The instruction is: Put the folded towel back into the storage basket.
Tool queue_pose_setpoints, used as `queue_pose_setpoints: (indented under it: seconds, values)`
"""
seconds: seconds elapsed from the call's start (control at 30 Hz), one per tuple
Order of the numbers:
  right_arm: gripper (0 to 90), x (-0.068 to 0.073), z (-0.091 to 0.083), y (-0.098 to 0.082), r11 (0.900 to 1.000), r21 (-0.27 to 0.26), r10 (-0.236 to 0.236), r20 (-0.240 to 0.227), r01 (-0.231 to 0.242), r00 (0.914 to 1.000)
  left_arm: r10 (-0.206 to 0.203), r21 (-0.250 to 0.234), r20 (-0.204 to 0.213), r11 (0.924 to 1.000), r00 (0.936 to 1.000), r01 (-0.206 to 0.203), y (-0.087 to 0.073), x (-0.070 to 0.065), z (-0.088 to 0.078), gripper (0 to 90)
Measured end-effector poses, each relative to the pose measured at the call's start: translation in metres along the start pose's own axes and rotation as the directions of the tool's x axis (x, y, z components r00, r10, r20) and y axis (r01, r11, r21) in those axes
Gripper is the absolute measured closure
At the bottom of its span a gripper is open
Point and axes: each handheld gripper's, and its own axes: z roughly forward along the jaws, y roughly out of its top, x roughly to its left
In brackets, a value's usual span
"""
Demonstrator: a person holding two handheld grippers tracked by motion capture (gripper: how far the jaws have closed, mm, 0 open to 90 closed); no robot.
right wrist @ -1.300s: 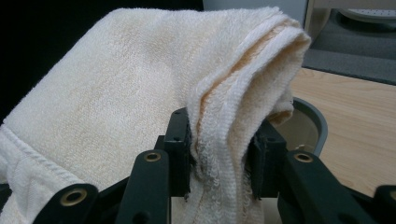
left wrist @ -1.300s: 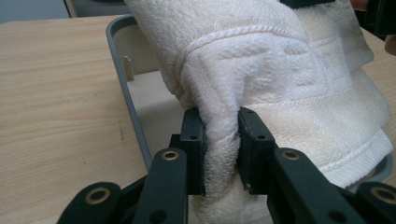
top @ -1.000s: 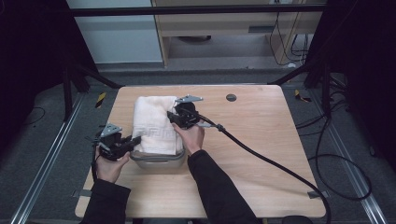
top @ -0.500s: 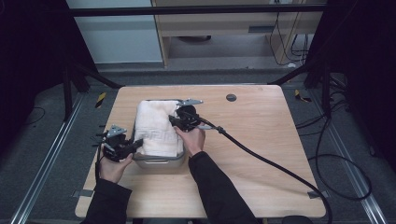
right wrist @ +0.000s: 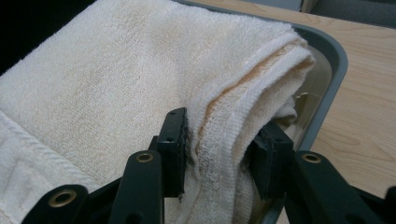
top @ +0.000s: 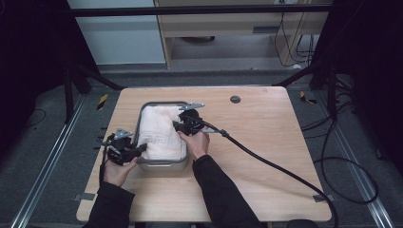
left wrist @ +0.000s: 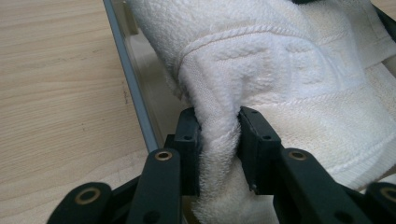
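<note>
A pale wooden tabletop [top: 266, 156] stands on dark grey carpet, with black frame bars to either side, cables on the floor at the right and a light cabinet behind. Left of the tabletop's middle sits a grey metal tray [top: 157, 165], and a folded white towel [top: 161, 130] lies in it, heaped above the rim. A small dark disc [top: 235, 99] is set into the wood near the far edge, well apart from the tray. The person's forearms in dark sleeves come in from the near edge. The left hand-held gripper [top: 138, 150] is at the tray's near left corner; in the left gripper view its jaws are closed on a pinched-up fold of the towel [left wrist: 280, 70], terry bulging between the pads, with the tray's thin wall [left wrist: 133, 88] just beside them and bare wood to the left. The right hand-held gripper [top: 177, 125] is over the tray's right side, its thick black cable [top: 275, 166] trailing across the wood to the floor. In the right gripper view its jaws clamp the towel's [right wrist: 116, 65] layered folded edge, several plies squeezed between the pads, with the tray's rounded rim [right wrist: 334, 74] close on the right and the tabletop [right wrist: 369, 121] beyond it.
</note>
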Motion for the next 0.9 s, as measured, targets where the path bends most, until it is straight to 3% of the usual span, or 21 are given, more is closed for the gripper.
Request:
queue_pose_setpoints:
  seconds: [0.2,0.37,0.63,0.9]
  values:
    - [57.5,-0.001,0.000,-0.001,0.999,0.006,-0.036,0.014,0.036,0.9993,-0.002,-0.024,-0.021,0.9997,0.9998,0.001,0.002,-0.001,-0.003,60.5]
    - [53.1,-0.002,-0.008,0.003,0.996,-0.045,-0.074,0.019,0.075,0.9970,0.007,-0.093,-0.015,0.9957,0.9999,-0.008,0.006,-0.003,-0.015,58.7]
    - [37.9,-0.015,-0.040,0.007,0.991,-0.109,-0.077,0.034,0.081,0.9964,0.034,-0.183,-0.009,0.9825,0.9994,-0.035,0.010,-0.010,-0.030,53.2]
    - [26.2,-0.044,-0.079,-0.004,0.990,-0.130,-0.044,0.024,0.047,0.9987,0.067,-0.185,0.001,0.9805,0.9977,-0.066,0.008,-0.019,-0.028,46.6]
